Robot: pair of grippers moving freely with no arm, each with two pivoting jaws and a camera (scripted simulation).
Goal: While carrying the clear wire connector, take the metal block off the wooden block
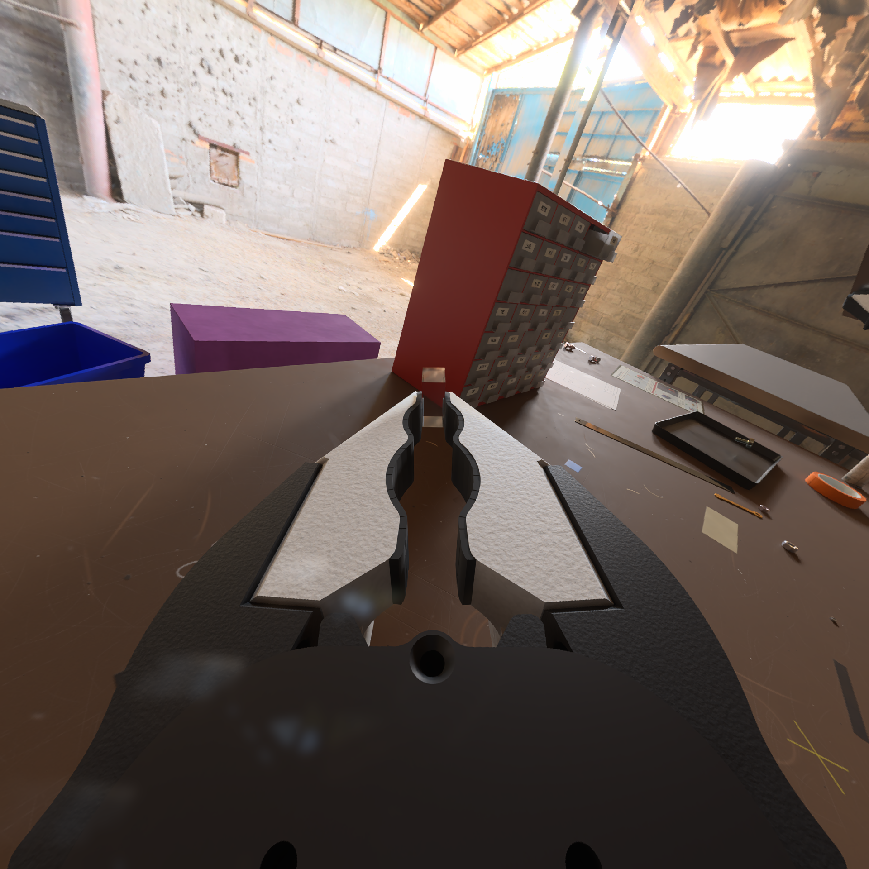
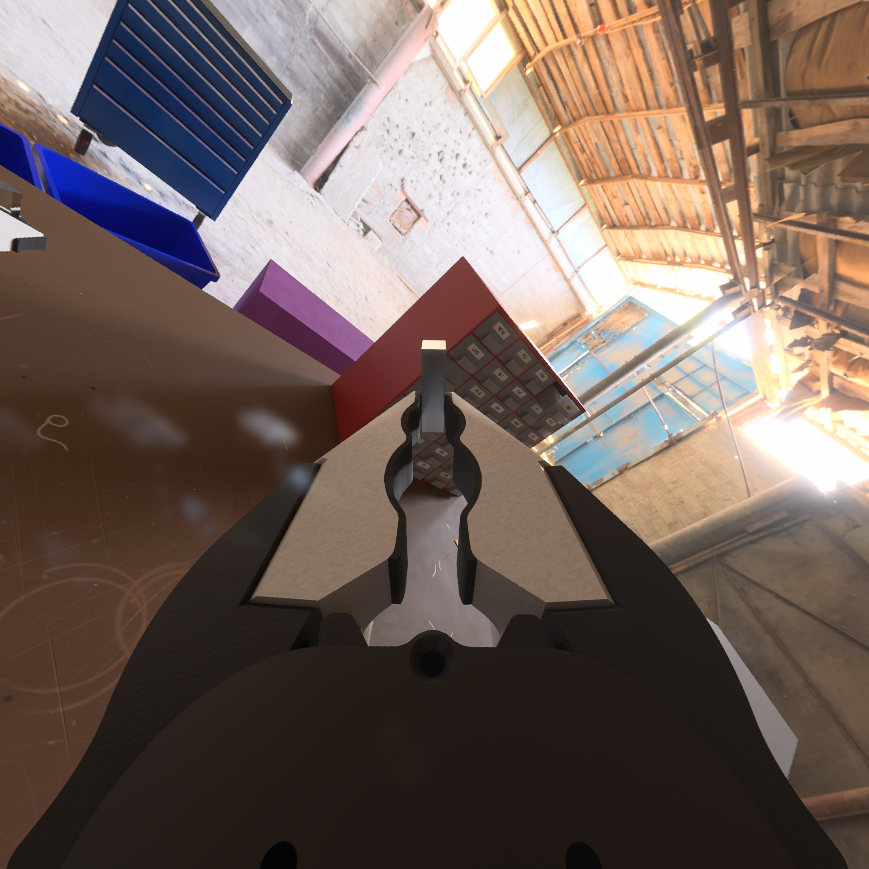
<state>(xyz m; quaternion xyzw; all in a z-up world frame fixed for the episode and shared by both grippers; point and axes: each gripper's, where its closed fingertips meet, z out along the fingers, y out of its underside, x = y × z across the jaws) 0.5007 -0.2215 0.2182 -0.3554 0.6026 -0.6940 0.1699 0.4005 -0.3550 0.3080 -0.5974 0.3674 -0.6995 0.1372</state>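
In the left wrist view my left gripper is shut on the clear wire connector, a small see-through block that sticks out past the fingertips, above the brown table. In the right wrist view my right gripper is shut on the metal block, a grey bar that stands out beyond the tips, held up in the air with the view tilted. The wooden block is not in view in either frame.
A red drawer cabinet stands on the table just ahead of the left gripper; it also shows in the right wrist view. A black tray, a metal ruler, orange tape and papers lie to the right. A purple box and a blue bin stand beyond the table.
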